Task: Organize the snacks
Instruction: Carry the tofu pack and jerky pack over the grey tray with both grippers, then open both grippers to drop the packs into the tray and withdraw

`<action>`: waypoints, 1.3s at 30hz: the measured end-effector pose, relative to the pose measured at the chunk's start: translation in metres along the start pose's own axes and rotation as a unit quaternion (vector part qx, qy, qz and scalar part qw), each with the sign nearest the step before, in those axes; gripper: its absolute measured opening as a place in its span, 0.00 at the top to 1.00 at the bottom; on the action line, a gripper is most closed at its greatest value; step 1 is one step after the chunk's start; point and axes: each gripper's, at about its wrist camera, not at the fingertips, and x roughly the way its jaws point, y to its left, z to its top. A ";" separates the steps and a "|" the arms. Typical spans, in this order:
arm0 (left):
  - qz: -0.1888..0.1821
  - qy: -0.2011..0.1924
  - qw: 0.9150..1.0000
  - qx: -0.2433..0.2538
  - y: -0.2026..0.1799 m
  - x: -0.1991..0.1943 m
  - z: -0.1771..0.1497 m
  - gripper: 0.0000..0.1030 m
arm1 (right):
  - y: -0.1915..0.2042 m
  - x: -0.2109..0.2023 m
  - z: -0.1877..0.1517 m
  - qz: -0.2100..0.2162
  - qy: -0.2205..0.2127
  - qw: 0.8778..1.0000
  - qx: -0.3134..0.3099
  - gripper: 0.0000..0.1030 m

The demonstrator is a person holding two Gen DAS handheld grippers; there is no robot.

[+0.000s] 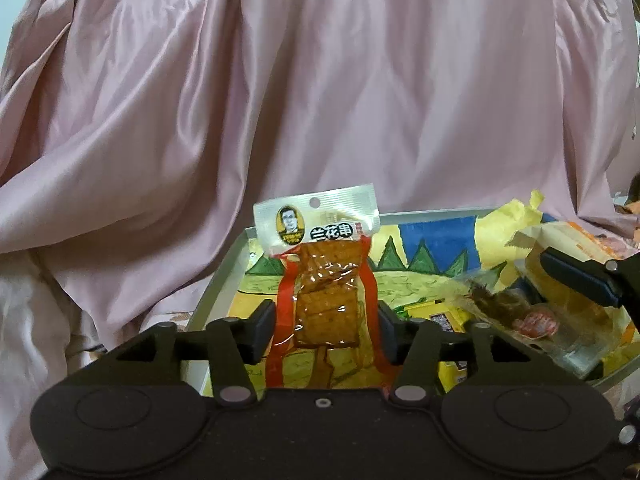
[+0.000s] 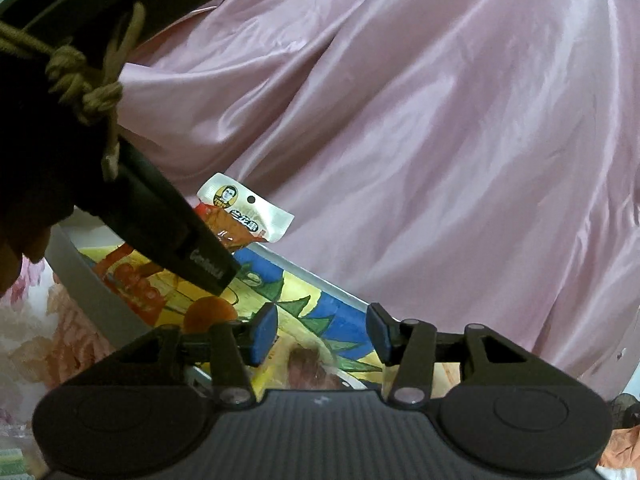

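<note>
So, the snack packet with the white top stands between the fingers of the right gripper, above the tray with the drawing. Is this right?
Not quite. The snack packet stands between the fingers of the left gripper, not the right one, above the tray with the drawing. The left wrist view shows this. In the right wrist view, the right gripper has nothing between its fingers.

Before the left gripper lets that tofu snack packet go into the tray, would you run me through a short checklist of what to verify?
1. Snack packet between the left gripper pads: ok, standing upright.
2. Pads pressing on it: cannot tell; they sit at its red edges.
3. Packet over the tray: ok.
4. Free floor below: ok, the painted bottom shows beneath it.
5. Right gripper empty: ok, nothing between its pads.
6. Right gripper clear of the packet: ok, it is off to the side over other wrapped snacks.
</note>
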 end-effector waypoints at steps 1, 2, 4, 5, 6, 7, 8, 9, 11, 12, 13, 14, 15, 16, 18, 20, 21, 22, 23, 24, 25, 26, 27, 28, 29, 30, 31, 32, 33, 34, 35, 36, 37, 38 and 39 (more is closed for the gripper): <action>0.001 -0.004 1.000 -0.003 0.001 -0.002 0.000 0.44 | 0.000 -0.001 0.000 0.001 0.000 1.000 -0.001 0.42; 0.002 -0.007 1.000 -0.006 0.001 -0.005 0.000 0.42 | 0.001 -0.001 0.001 0.002 -0.001 1.000 -0.003 0.39; 0.006 -0.010 1.000 -0.012 0.003 -0.009 0.001 0.32 | 0.002 0.000 0.003 0.004 -0.003 1.000 -0.007 0.31; 0.012 -0.013 1.000 -0.014 0.005 -0.011 0.001 0.30 | 0.002 0.000 0.004 0.005 -0.004 1.000 -0.008 0.29; 0.018 -0.015 1.000 -0.017 0.007 -0.013 0.002 0.26 | 0.002 -0.003 0.005 0.004 -0.007 1.000 -0.010 0.24; 0.023 -0.017 0.999 -0.022 0.010 -0.016 0.002 0.23 | 0.001 -0.003 0.007 0.002 -0.010 1.000 -0.011 0.21; 0.027 -0.019 0.999 -0.027 0.012 -0.019 0.004 0.21 | 0.000 -0.003 0.008 0.000 -0.013 1.000 -0.013 0.20; 0.031 -0.021 0.999 -0.033 0.015 -0.023 0.006 0.19 | 0.000 -0.005 0.011 -0.002 -0.016 1.000 -0.015 0.18; 0.039 -0.026 0.998 -0.045 0.022 -0.031 0.009 0.14 | -0.002 -0.012 0.015 -0.008 -0.022 1.000 -0.016 0.14; 0.043 -0.029 0.997 -0.051 0.025 -0.037 0.010 0.10 | -0.003 -0.015 0.017 -0.010 -0.025 1.000 -0.014 0.12; 0.046 -0.032 0.997 -0.057 0.028 -0.043 0.011 0.08 | -0.005 -0.020 0.019 -0.012 -0.030 0.999 -0.010 0.10; 0.047 -0.037 0.996 -0.063 0.031 -0.049 0.012 0.08 | -0.006 -0.023 0.021 -0.015 -0.035 0.999 -0.007 0.08; 0.046 -0.041 0.996 -0.067 0.033 -0.056 0.012 0.06 | -0.007 -0.028 0.023 -0.017 -0.039 0.999 -0.003 0.06; 0.045 -0.047 0.995 -0.071 0.035 -0.063 0.013 0.04 | -0.009 -0.034 0.025 -0.021 -0.044 0.999 0.002 0.04; 0.046 -0.063 0.994 -0.075 0.039 -0.080 0.013 0.03 | -0.013 -0.046 0.031 -0.029 -0.055 0.998 0.014 0.02; 0.044 -0.080 0.993 -0.078 0.043 -0.098 0.011 0.01 | -0.016 -0.062 0.036 -0.035 -0.065 0.997 0.028 0.01; 0.043 -0.088 0.992 -0.081 0.044 -0.105 0.010 0.01 | -0.019 -0.067 0.038 -0.037 -0.069 0.996 0.035 0.00; 0.042 -0.096 0.991 -0.088 0.047 -0.114 0.009 0.01 | -0.021 -0.075 0.041 -0.039 -0.074 0.995 0.048 0.00; 0.041 -0.101 0.990 -0.094 0.048 -0.122 0.008 0.01 | -0.024 -0.081 0.043 -0.040 -0.076 0.995 0.059 0.00; 0.040 -0.106 0.989 -0.100 0.050 -0.130 0.007 0.01 | -0.027 -0.086 0.045 -0.040 -0.078 0.994 0.070 0.00; 0.037 -0.110 0.988 -0.105 0.052 -0.139 0.006 0.01 | -0.030 -0.091 0.047 -0.039 -0.081 0.992 0.083 0.00; 0.034 -0.115 0.987 -0.108 0.053 -0.147 0.005 0.01 | -0.033 -0.096 0.048 -0.039 -0.084 0.991 0.094 0.00; 0.032 -0.118 0.986 -0.109 0.054 -0.153 0.004 0.01 | -0.035 -0.102 0.049 -0.040 -0.087 0.990 0.104 0.00; 0.030 -0.120 0.986 -0.112 0.055 -0.161 0.002 0.01 | -0.037 -0.108 0.050 -0.042 -0.090 0.989 0.113 0.00; 0.027 -0.121 0.985 -0.117 0.057 -0.168 0.000 0.01 | -0.037 -0.112 0.051 -0.043 -0.092 0.988 0.118 0.00; 0.024 -0.122 0.985 -0.123 0.059 -0.175 -0.003 0.01 | -0.040 -0.118 0.052 -0.044 -0.094 0.987 0.123 0.00; 0.020 -0.121 0.984 -0.129 0.062 -0.182 -0.005 0.01 | -0.041 -0.124 0.052 -0.045 -0.096 0.986 0.127 0.00; 0.019 -0.121 0.984 -0.133 0.062 -0.188 -0.008 0.01 | -0.042 -0.129 0.053 -0.047 -0.096 0.986 0.128 0.00; 0.019 -0.121 0.983 -0.137 0.064 -0.194 -0.011 0.01 | -0.042 -0.135 0.052 -0.048 -0.097 0.986 0.128 0.00; 0.018 -0.121 0.983 -0.139 0.065 -0.200 -0.014 0.01 | -0.041 -0.142 0.050 -0.048 -0.096 0.986 0.127 0.00; 0.017 -0.122 0.982 -0.142 0.066 -0.205 -0.017 0.01 | -0.041 -0.149 0.048 -0.048 -0.095 0.986 0.126 0.00; 0.015 -0.122 0.982 -0.144 0.068 -0.211 -0.021 0.01 | -0.040 -0.155 0.046 -0.048 -0.093 0.987 0.125 0.00; 0.012 -0.121 0.982 -0.144 0.068 -0.216 -0.025 0.01 | -0.040 -0.161 0.044 -0.047 -0.091 0.987 0.125 0.00; 0.010 -0.121 0.982 -0.144 0.069 -0.221 -0.029 0.01 | -0.039 -0.167 0.042 -0.046 -0.088 0.987 0.123 0.00; 0.008 -0.120 0.982 -0.143 0.070 -0.226 -0.032 0.01 | -0.038 -0.173 0.040 -0.047 -0.085 0.988 0.122 0.00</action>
